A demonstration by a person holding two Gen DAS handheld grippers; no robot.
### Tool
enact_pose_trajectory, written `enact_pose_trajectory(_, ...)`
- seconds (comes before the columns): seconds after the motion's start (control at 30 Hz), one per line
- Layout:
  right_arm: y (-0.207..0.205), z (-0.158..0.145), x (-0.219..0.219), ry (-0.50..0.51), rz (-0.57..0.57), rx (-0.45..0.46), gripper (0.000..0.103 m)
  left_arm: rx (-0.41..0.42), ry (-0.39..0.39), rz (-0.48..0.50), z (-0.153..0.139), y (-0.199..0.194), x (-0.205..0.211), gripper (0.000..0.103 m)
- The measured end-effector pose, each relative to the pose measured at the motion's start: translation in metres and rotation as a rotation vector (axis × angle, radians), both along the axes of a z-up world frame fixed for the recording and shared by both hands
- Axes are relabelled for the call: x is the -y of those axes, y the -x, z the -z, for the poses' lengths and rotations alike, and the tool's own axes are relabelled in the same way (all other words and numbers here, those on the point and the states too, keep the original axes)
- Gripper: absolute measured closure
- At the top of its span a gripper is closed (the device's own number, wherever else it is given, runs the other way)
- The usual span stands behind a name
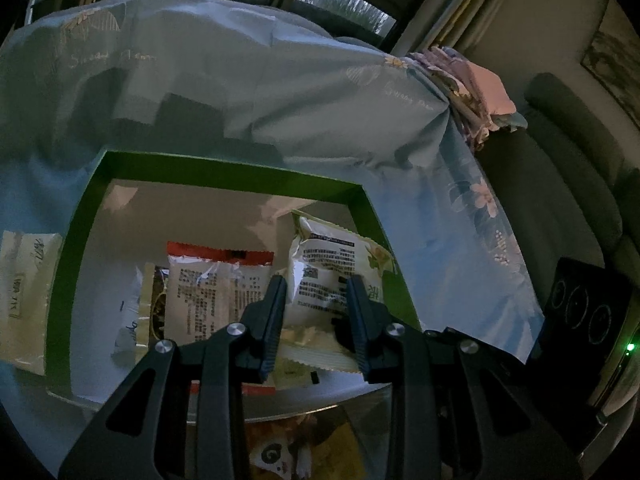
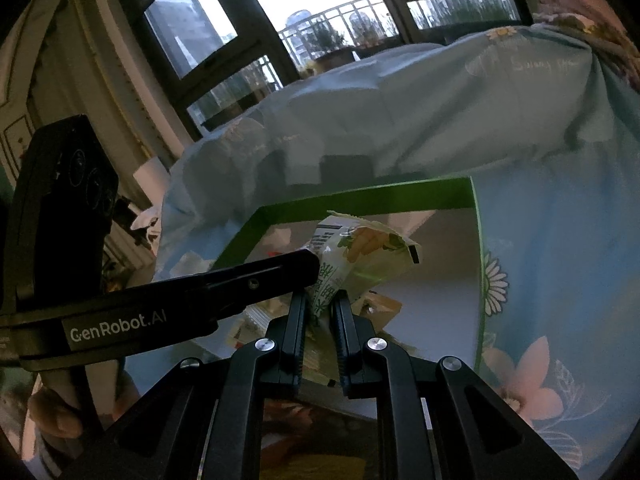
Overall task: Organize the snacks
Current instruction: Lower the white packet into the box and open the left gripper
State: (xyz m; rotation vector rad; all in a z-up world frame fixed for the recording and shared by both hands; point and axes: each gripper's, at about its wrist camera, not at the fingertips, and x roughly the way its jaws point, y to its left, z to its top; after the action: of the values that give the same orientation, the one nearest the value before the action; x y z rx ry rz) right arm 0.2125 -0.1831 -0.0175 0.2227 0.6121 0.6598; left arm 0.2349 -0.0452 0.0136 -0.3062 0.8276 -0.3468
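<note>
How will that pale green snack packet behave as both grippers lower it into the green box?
The snack packet probably flexes: it bends between the left gripper and right gripper. It looks puffed, so likely light for its size. Its glossy film may slip, though both grippers pinch it over the green box.

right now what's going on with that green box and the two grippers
A person is sorting snacks with a handheld gripper in each hand. Both the left gripper and the right gripper are shut on the same pale green snack packet, holding it over the open green box. A red-edged packet already lies inside the box, which sits on a light blue floral cloth.
</note>
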Motion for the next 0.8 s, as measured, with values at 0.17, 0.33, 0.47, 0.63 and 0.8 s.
enact_pose_trajectory(0.17,-0.005,0.006,-0.002,0.003,0.000,-0.019,0.088,-0.017,-0.003,-0.001,0.006,-0.006,0.002,0.074)
enact_pose_trajectory(0.33,-0.010,0.010,-0.003,0.006,0.000,-0.032,0.088,-0.028,-0.005,-0.001,0.010,-0.009,0.003,0.074)
enact_pose_trajectory(0.47,-0.013,0.012,-0.003,0.008,0.000,-0.041,0.088,-0.034,-0.009,-0.001,0.013,-0.010,0.002,0.074)
enact_pose_trajectory(0.63,-0.015,0.015,-0.003,0.009,-0.001,-0.050,0.088,-0.042,-0.014,-0.002,0.016,-0.012,0.004,0.074)
enact_pose_trajectory(0.8,-0.016,0.016,-0.004,0.012,-0.001,-0.050,0.088,-0.043,-0.014,-0.001,0.016,-0.012,0.004,0.074)
